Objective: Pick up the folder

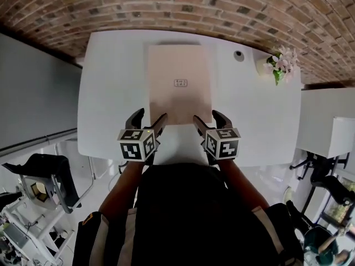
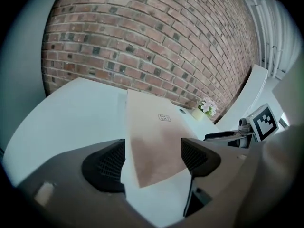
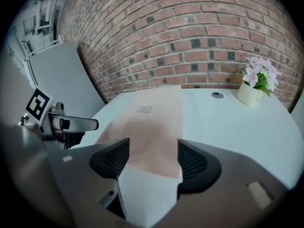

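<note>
- In the head view I see the tan folder point(image 1: 180, 85) lying flat in the middle of the white surface point(image 1: 111, 93), its short near edge towards me
- My left tongs point(image 1: 148, 118) stand apart at the folder's near left corner and my right tongs point(image 1: 208, 118) stand apart at its near right corner; neither clamps anything
- The left gripper view adds what the head view hides: the near left corner shows in the gap between the black ribbed pads point(image 2: 105, 165), clear of both
- The right gripper view shows the near right corner between that gripper's jaws in the same way, pads off it
- Each gripper view catches the other gripper's marker cube point(image 3: 38, 103) at its edge
- A pot of pink flowers point(image 1: 280, 65) sits at the far right of the surface, against the brick wall point(image 1: 166, 7)
</note>
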Motion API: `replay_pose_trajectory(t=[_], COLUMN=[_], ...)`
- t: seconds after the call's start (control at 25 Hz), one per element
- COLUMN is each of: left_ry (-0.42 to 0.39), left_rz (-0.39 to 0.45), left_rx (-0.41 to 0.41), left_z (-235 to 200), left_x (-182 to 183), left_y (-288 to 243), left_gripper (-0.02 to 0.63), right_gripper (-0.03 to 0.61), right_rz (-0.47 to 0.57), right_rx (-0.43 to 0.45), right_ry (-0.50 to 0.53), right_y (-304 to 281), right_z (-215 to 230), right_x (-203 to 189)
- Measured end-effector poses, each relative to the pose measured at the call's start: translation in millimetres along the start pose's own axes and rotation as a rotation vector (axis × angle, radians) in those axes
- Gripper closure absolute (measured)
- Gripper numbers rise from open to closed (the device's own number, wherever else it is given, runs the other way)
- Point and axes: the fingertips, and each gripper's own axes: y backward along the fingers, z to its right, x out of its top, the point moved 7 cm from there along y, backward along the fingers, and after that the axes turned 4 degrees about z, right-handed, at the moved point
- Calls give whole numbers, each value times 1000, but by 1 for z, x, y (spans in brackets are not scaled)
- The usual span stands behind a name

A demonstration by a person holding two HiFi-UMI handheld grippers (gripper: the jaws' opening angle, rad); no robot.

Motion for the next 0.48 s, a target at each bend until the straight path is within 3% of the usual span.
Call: replay_pose_trajectory(t=[0.2, 0.48], left_ry=[7, 11], left_rz=[-51, -105], left_rx=[-13, -6], left_z=[-6, -15], left_x=[-8, -16], left_y=[-20, -38], left_gripper=[231, 219], right_gripper=[218, 204], right_rz=[-54, -96], right_rx=[-20, 6], right_ry=[-91, -144], right_y=[-15, -27], right_z=[18, 29], right_x=[-7, -16])
